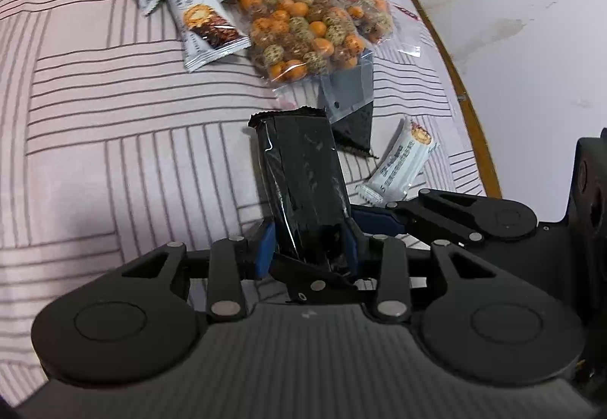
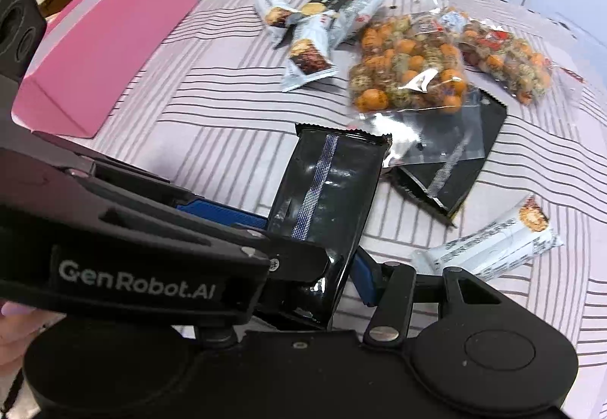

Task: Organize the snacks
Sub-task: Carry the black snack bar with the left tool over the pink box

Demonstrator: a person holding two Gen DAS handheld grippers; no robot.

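Observation:
A black foil snack packet (image 1: 303,172) (image 2: 326,187) is held above the striped tablecloth by both grippers. In the left wrist view my left gripper (image 1: 309,248) is shut on its near end, blue pads (image 1: 265,248) on either side. My right gripper (image 2: 322,286) has closed in on the same end. Its blue right finger (image 2: 364,278) lies against the packet's edge, and its other finger is hidden behind the left gripper's arm (image 2: 151,267). From the left wrist view, the right gripper's linkage (image 1: 455,214) reaches in from the right.
A pink box (image 2: 106,40) stands at the left. Beyond lie several white snack bars (image 2: 307,55), two clear bags of coated nuts (image 2: 409,70), a second black packet (image 2: 455,172) and one white bar (image 2: 493,244). The table's wooden rim (image 1: 455,77) curves on the right.

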